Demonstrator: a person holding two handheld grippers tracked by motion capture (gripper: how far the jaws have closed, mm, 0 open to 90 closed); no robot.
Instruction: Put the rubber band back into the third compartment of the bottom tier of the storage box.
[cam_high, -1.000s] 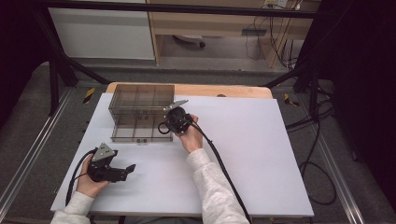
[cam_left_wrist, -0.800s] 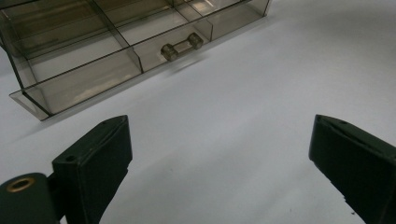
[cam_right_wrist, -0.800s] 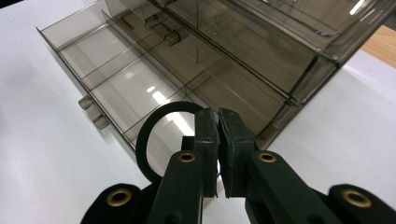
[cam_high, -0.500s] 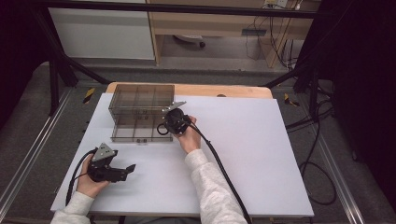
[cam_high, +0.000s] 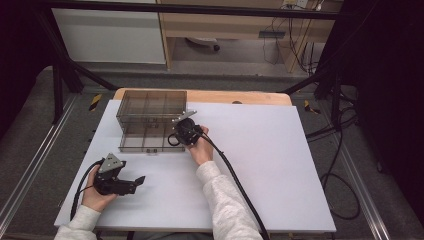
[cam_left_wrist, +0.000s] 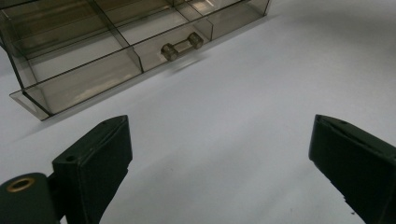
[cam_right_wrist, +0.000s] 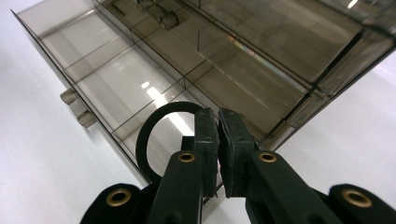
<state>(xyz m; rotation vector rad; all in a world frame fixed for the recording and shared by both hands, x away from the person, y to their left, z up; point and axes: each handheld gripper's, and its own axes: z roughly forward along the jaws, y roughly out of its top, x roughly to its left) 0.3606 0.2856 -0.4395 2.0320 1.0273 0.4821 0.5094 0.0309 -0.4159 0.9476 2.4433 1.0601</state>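
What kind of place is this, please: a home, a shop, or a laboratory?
Most likely a lab or recording workspace: a white table inside a black metal frame, loose cables on the floor, and a hand-held right gripper by a clear drawer box.

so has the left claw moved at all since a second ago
No. In the high view the left claw sits at the same spot near the table's front left corner, the same gap short of the smoky drawer box, jaws wide open.
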